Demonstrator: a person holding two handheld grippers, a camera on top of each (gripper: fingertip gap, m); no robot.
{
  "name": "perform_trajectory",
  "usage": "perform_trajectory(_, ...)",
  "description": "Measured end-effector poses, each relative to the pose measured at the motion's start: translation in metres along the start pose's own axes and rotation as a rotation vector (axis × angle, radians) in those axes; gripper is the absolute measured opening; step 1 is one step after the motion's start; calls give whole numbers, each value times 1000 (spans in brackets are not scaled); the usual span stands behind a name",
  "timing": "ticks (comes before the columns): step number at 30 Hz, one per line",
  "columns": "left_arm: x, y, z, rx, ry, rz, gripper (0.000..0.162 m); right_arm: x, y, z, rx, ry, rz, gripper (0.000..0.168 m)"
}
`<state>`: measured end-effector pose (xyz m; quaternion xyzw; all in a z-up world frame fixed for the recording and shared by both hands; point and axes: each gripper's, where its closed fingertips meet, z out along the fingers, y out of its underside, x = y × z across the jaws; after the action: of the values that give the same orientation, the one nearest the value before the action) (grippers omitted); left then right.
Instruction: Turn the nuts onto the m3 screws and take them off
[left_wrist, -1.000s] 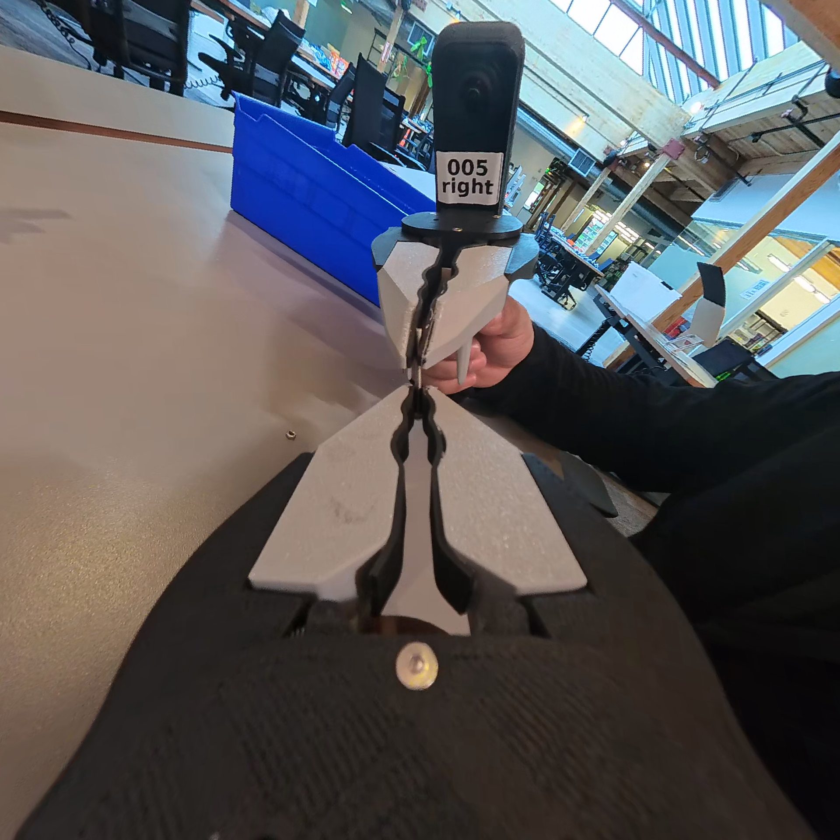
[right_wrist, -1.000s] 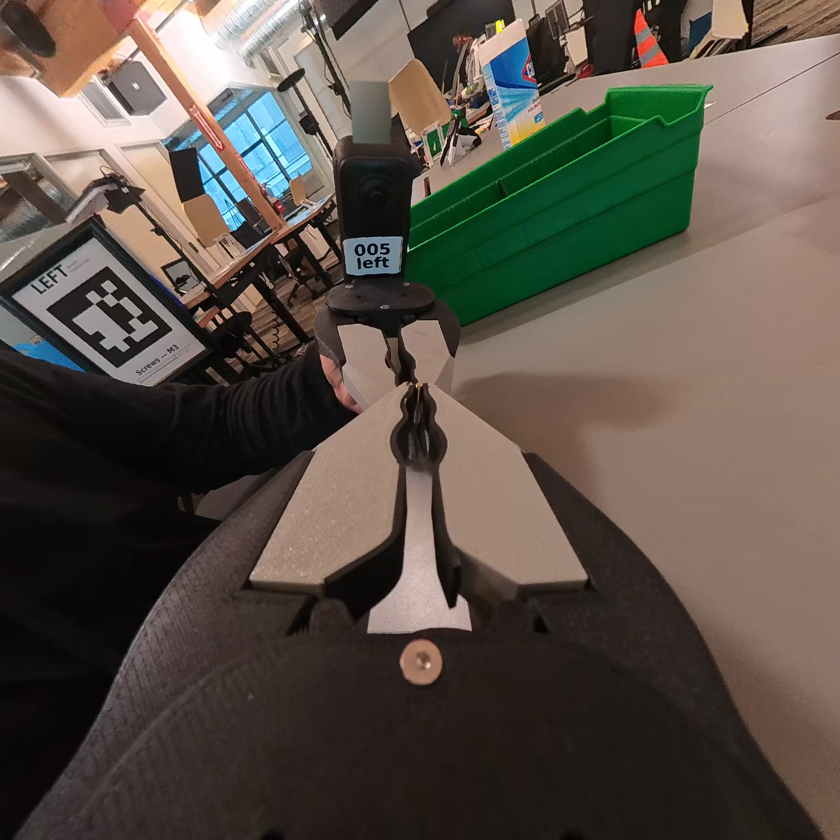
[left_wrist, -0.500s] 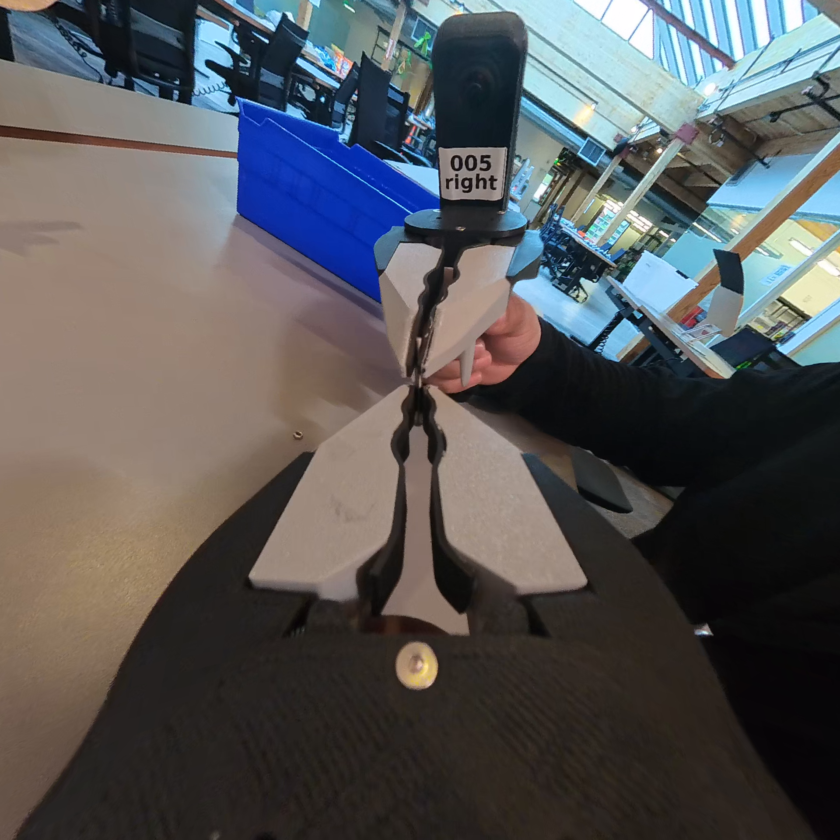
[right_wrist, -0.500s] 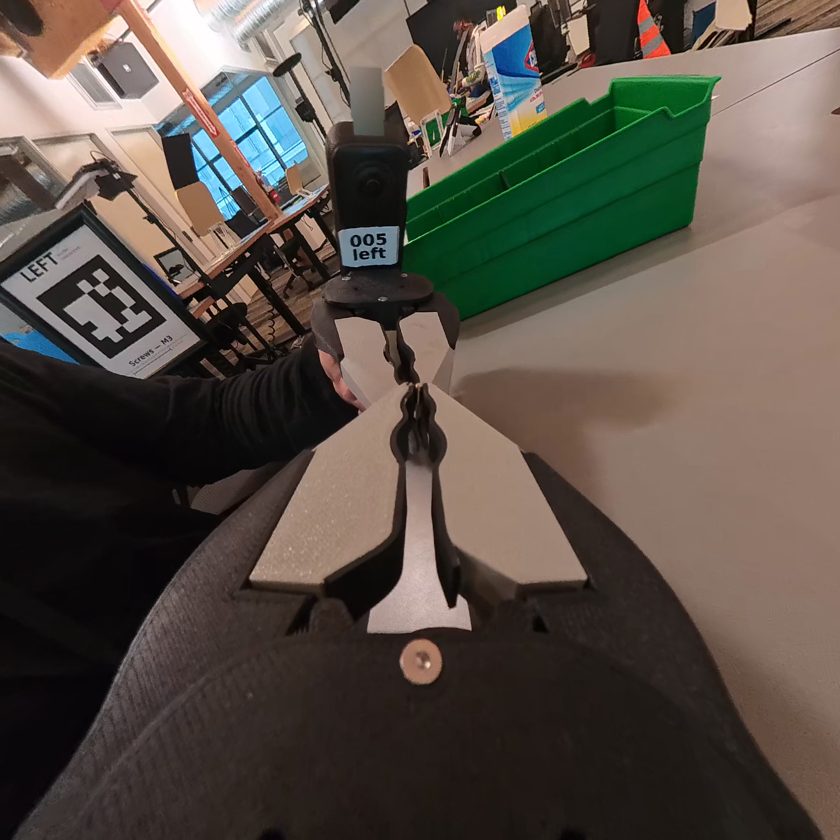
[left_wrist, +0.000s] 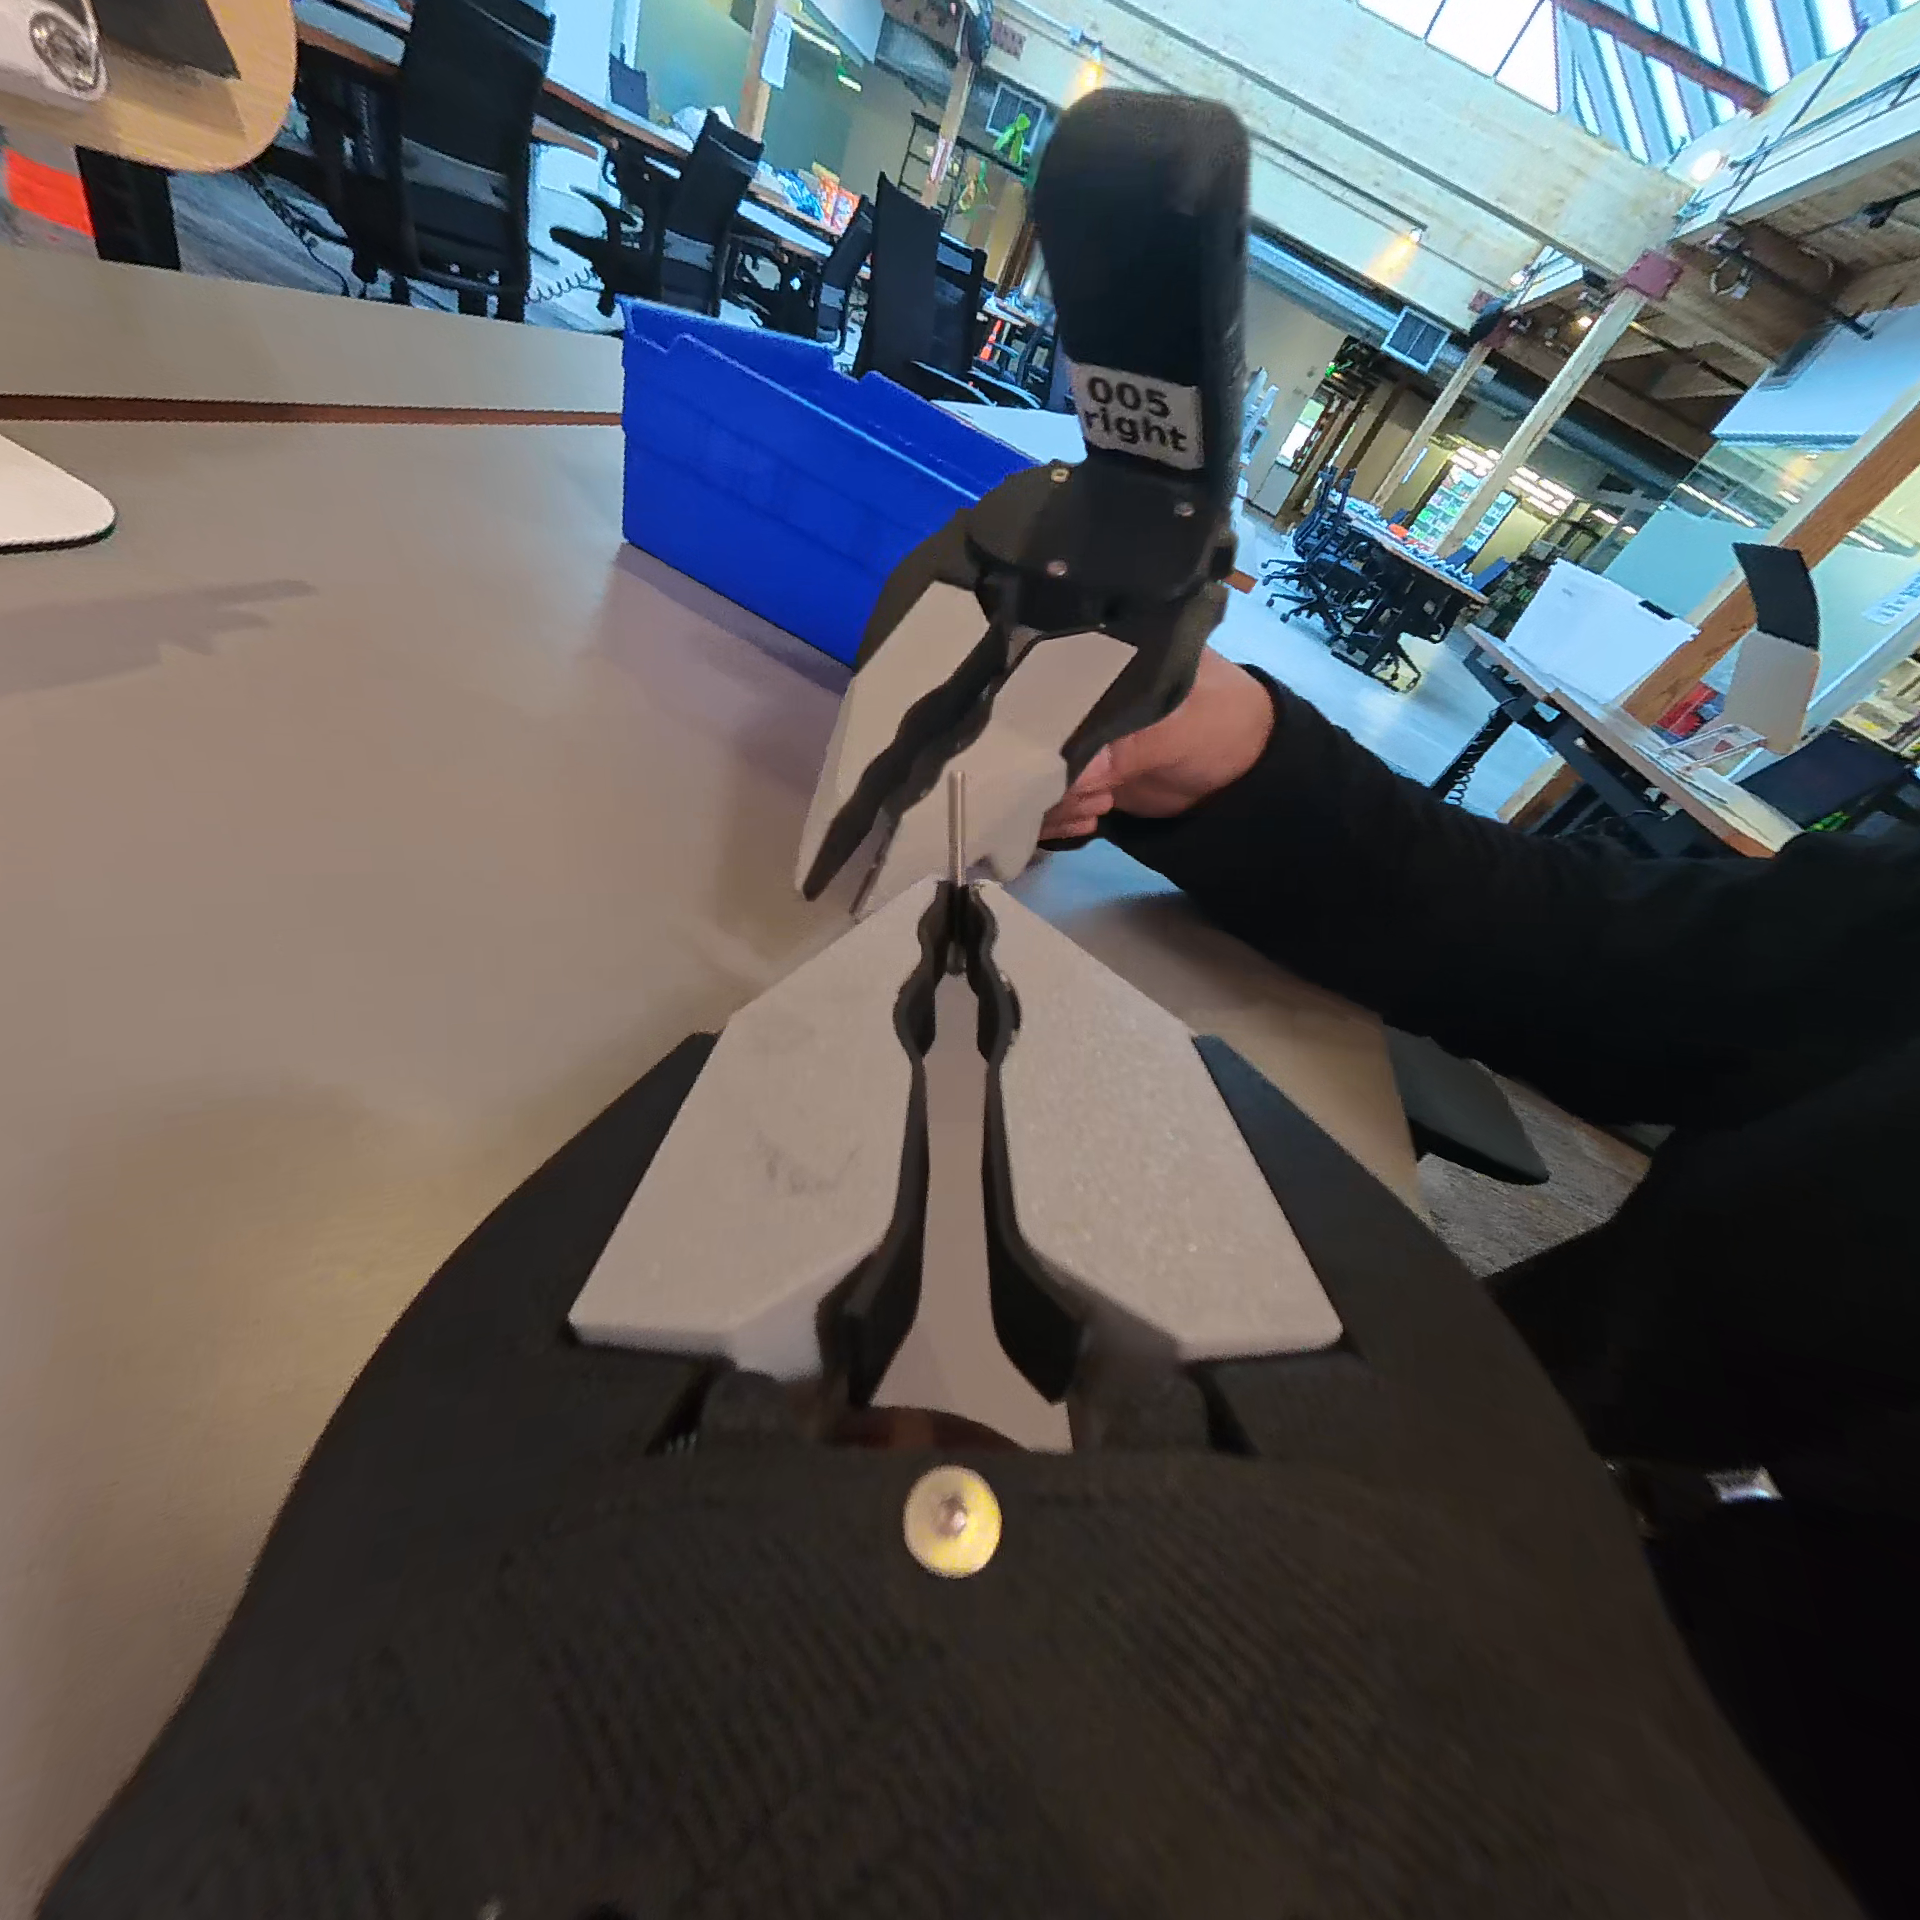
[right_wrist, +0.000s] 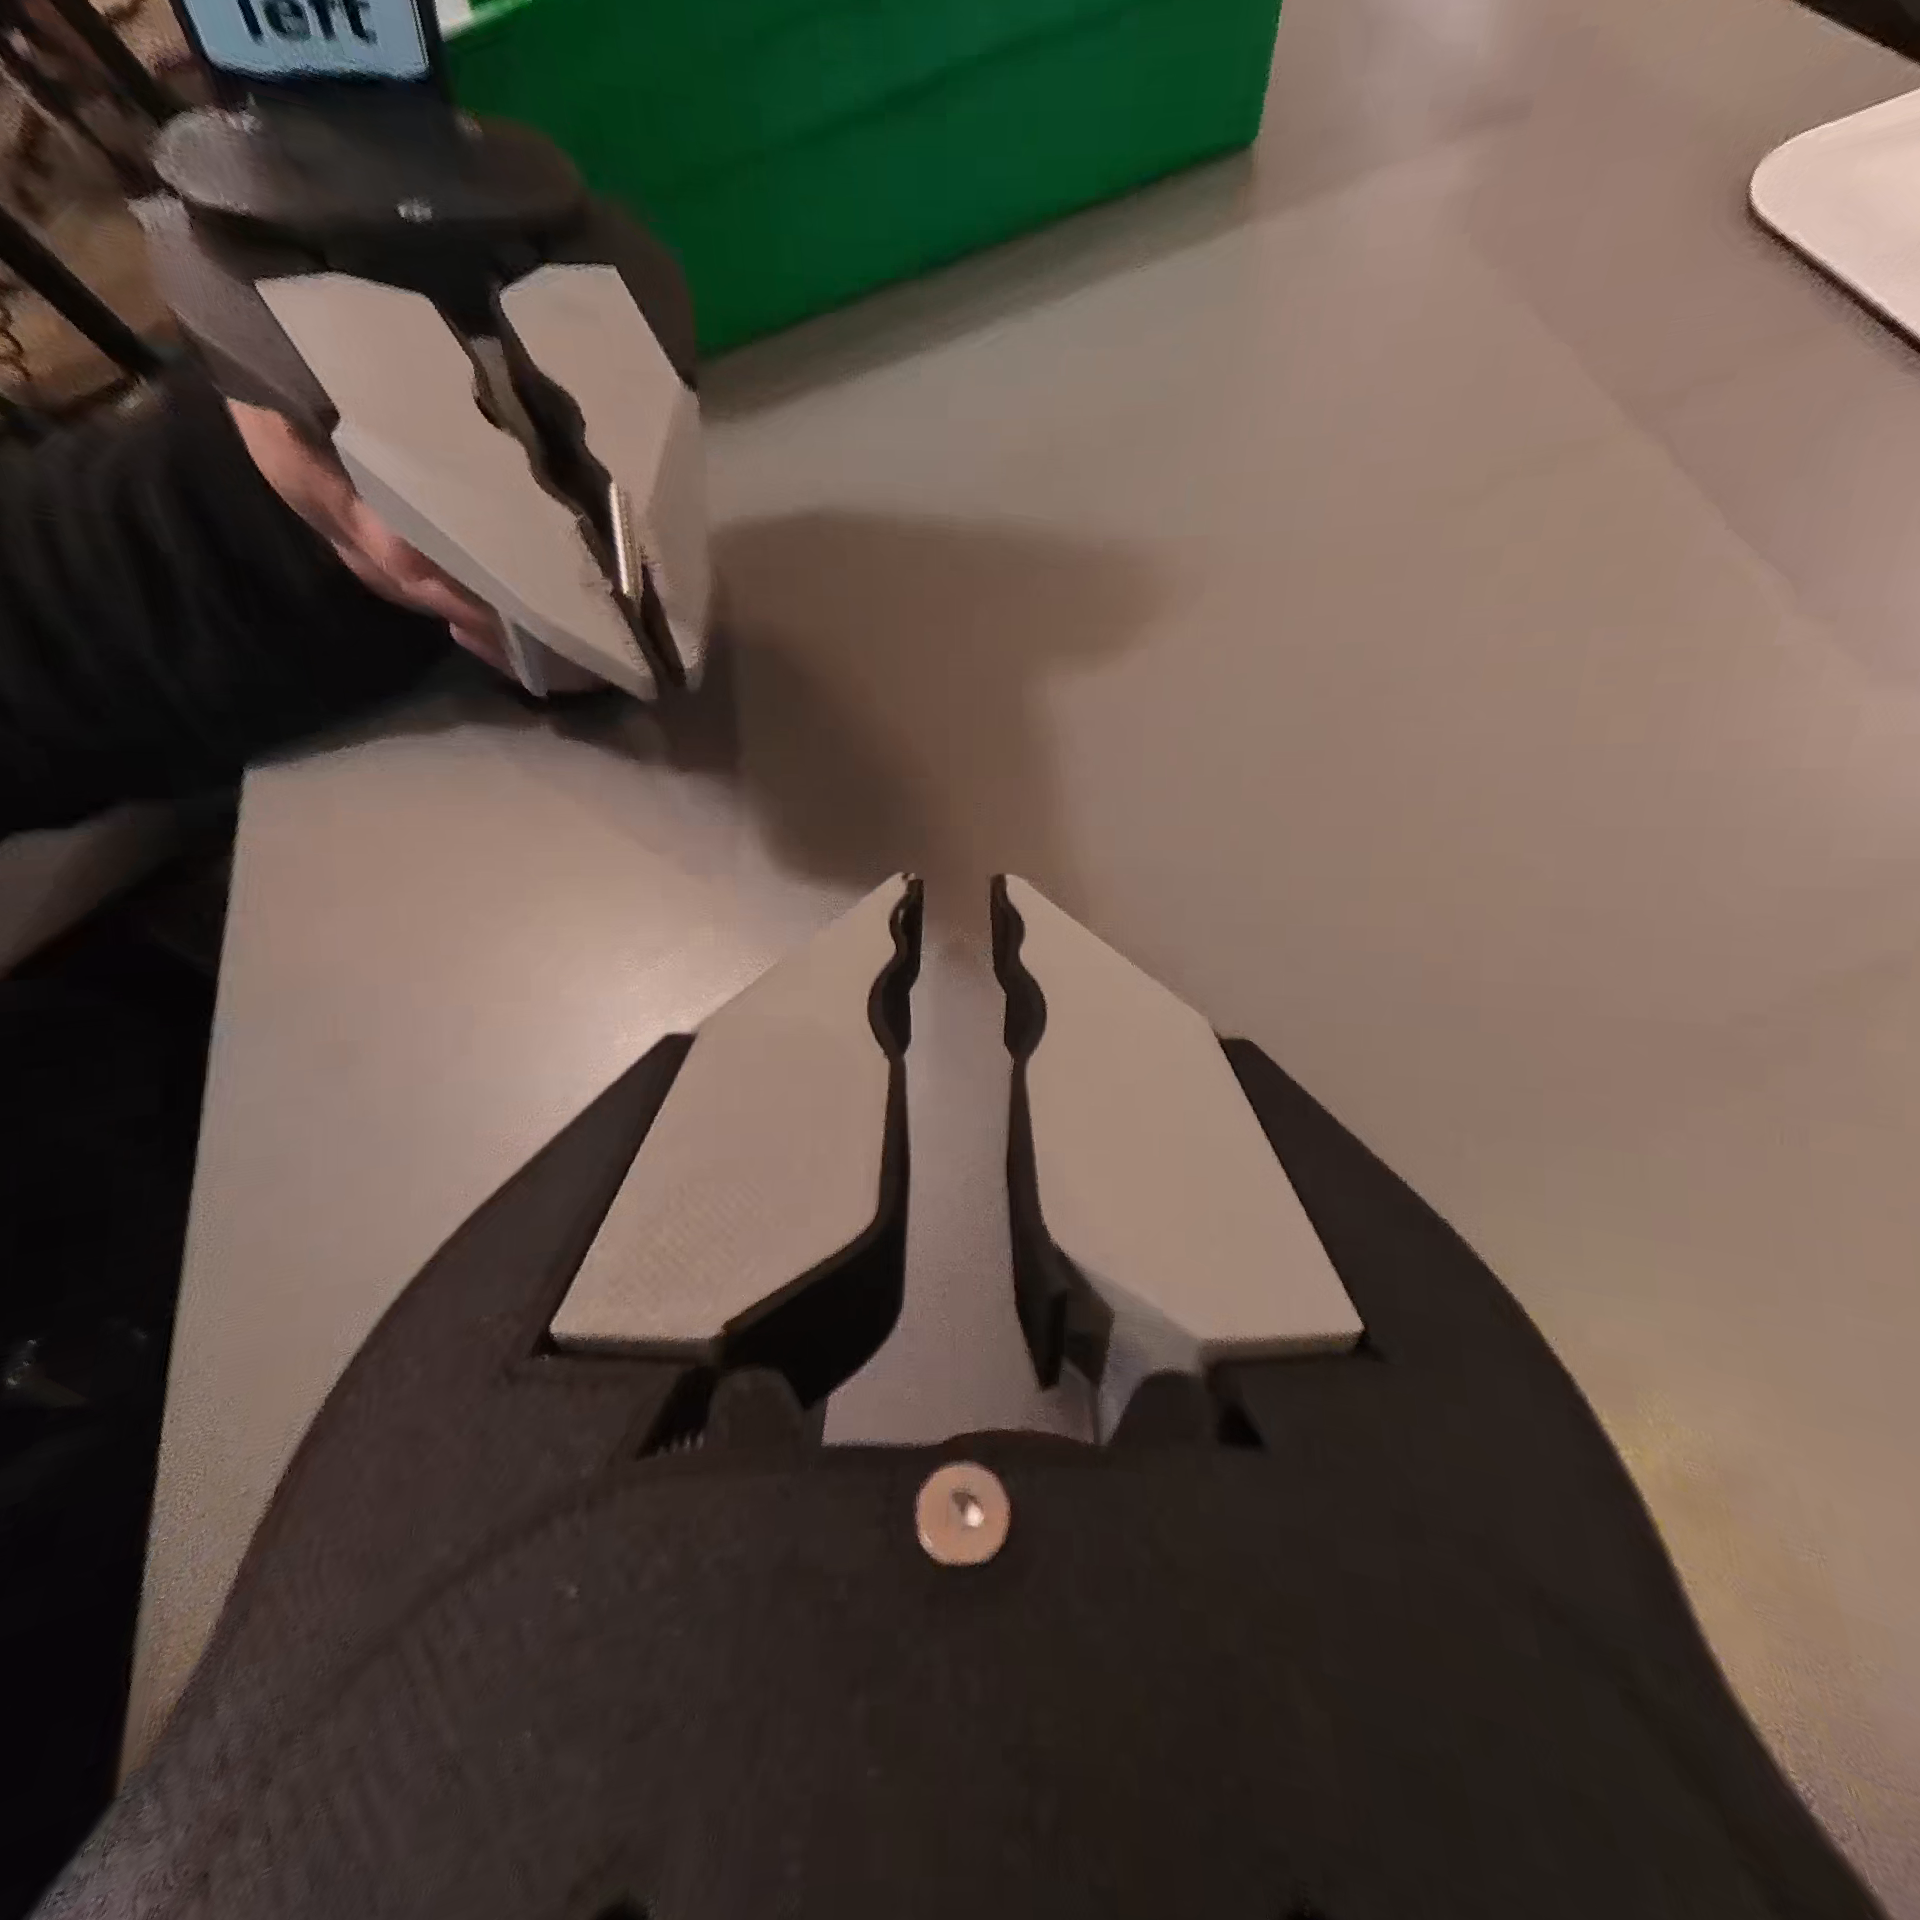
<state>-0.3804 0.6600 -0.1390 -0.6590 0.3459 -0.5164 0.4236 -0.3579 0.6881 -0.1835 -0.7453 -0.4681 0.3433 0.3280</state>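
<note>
A thin metal screw (left_wrist: 957, 826) is held upright at the tip of the left gripper (left_wrist: 957, 902), whose jaws are clamped on its lower end; the bare shaft stands out at 12 o'clock from the tips in the left wrist view. In the right wrist view the same screw (right_wrist: 621, 544) is seen at about 10 o'clock, pinched between the closed jaws of the left gripper (right_wrist: 652, 634). The right gripper (right_wrist: 954, 902) is released, a clear gap showing between its jaws, and nothing is seen in them; in the left wrist view the right gripper (left_wrist: 847, 868) hangs tilted just beyond the screw, at about 11 o'clock. No nut can be made out on the shaft or in either gripper; whether one lies on the grey counter (left_wrist: 364, 831) cannot be told. A blue bin (left_wrist: 769, 499) stands at 11 o'clock in the left wrist view, a green bin (right_wrist: 883, 156) at 12 o'clock in the right.

The screw is judged to be very light, stiff and smooth, so it is likely to slip or tilt if clamped loosely. A hold low on the shaft, near the head, is best kept, the threaded upper part being left free. A nut of this kind would be tiny and easily dropped, and is best taken by its flat sides
</note>
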Motion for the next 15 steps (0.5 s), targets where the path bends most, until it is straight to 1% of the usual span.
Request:
perform_trajectory(1, 0, 1, 0, -4, 2, -6, 0, -4, -1, 2, 5, -15, -12, 10)
perform_trajectory(4, 1, 0, 0, -2, 8, -3, 0, -23, -19, 0, 100, -109, -8, 11)
perform_trajectory(8, 7, -1, 1, 1, 26, 7, 0, -33, -42, -12, 235, -174, 22, 11)
perform_trajectory(11, 9, -1, 1, 3, 34, 10, 0, -45, -60, -21, 338, -257, 57, 15)
perform_trajectory(15, 12, -2, 3, 8, 51, 2, 0, -52, -63, -15, 337, -271, 63, 15)
